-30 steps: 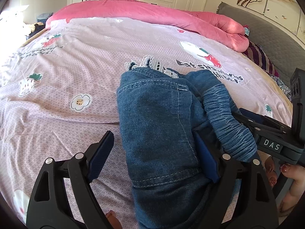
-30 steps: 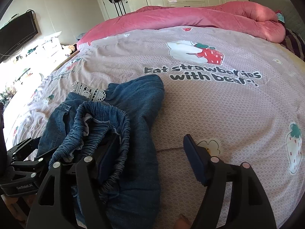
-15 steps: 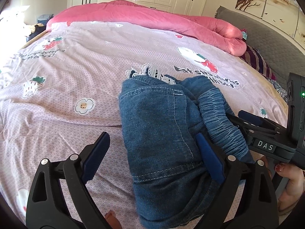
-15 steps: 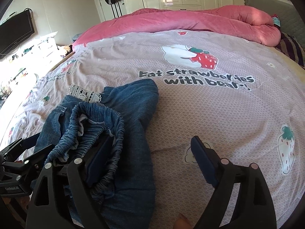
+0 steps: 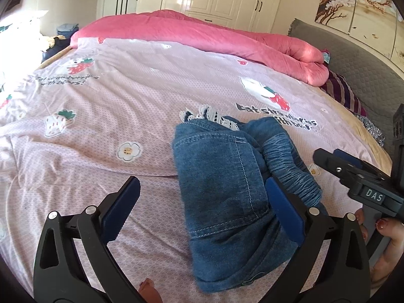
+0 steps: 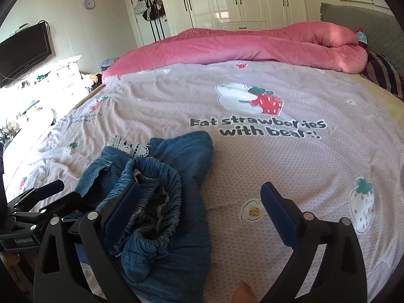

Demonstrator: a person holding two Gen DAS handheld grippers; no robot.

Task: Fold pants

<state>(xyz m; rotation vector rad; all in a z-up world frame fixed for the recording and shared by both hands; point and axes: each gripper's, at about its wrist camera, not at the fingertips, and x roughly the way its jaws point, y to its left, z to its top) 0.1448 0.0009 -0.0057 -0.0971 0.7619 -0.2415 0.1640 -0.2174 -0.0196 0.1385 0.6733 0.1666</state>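
Both claws let go of the folded jeans.

Nearest, the left gripper (image 5: pixel 202 202) stands with jaws apart, having just been opening; the jeans (image 5: pixel 227 192) lie partly between them, and I judge neither pad presses the cloth. The right gripper (image 6: pixel 199 209) is likewise spread, its jaws just widened, with the elastic waistband (image 6: pixel 151 197) beside its left pad and bare bedspread (image 6: pixel 252 151) under the gap. Compared with a second ago both claws sit higher and farther back from the bundle. The jeans rest in a compact fold on the bedspread, so the fold looks about done. Beyond lies the pink quilt (image 5: pixel 202 32).
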